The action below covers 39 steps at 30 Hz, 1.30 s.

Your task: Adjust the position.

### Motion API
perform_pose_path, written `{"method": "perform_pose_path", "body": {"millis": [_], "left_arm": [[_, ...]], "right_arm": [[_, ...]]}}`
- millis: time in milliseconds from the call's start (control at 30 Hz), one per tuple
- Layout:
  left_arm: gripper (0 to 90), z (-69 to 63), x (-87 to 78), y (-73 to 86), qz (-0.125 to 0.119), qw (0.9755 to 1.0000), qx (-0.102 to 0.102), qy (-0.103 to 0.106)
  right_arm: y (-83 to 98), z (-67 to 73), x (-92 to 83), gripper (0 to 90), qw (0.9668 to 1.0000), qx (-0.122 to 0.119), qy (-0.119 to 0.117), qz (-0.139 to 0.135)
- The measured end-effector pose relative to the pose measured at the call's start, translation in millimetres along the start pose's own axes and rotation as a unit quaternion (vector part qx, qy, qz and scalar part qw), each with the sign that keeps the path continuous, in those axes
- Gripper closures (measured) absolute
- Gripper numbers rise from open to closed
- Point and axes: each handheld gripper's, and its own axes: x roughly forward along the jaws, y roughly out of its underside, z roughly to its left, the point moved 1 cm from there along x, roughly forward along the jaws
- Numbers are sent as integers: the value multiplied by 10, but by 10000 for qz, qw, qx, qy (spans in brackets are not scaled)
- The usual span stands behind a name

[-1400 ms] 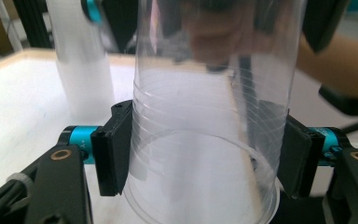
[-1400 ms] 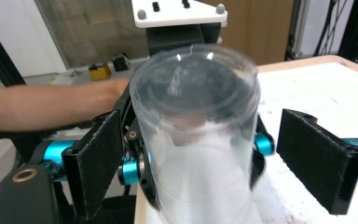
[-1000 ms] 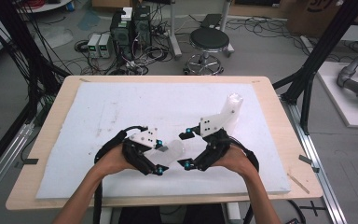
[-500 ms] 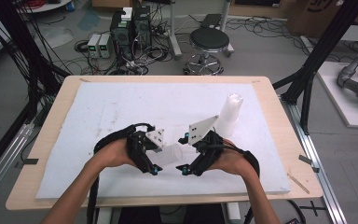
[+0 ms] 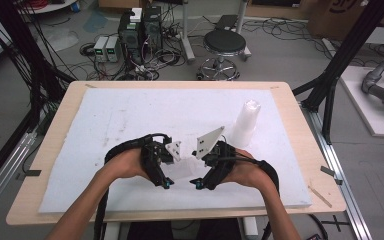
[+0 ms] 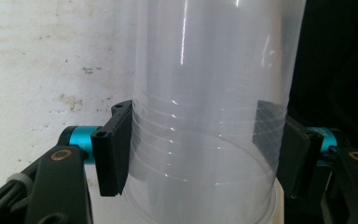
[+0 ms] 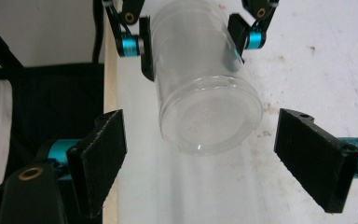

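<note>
While the left gripper is clamped on the clear plastic cup, the right gripper waits with its jaws wide apart and nothing pressed between them. Those jaws have just been closing a little, and the cup's end pokes toward the gap but no pad touches it.

The cup is in the middle of the right gripper view, lying on its side in the air, low over the white sheet on the desk. In the high view it sits between the two hands, a little below the middle of the frame.

It looks like the cup is being passed from one gripper to the other, or pulled away from another cup. To do this well, I think the right gripper should slide forward until both pads are on the sides of the cup. Then it should close slowly. The cup is thin and soft, so a hard squeeze could dent it. It is also smooth, so a weak squeeze could let it slip. The left gripper should let go only when the right one holds on tight.

Counting things: two grippers, one on each hand. One cup is held; faint rings on its wall may mean more cups nested inside, but I cannot tell. One tall stack of cups stands right of the middle in the high view.
</note>
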Motion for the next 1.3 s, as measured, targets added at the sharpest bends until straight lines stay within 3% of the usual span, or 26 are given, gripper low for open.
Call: {"method": "perform_pose_path", "body": {"millis": [300,600,1067,1300], "left_arm": [[316,3,36,-41,219,9998,36,8],[316,-4,50,-54,220,9997,55,32],[318,-15,65,-51,180,9998,87,79],[319,-9,73,-41,189,9998,77,85]], "right_arm": [[-27,12,73,208,9987,-107,0,492],[-37,10,94,212,9989,-105,-40,454],[-48,-4,143,403,9988,-128,-51,460],[-42,-10,164,417,9988,-116,-48,475]]}}
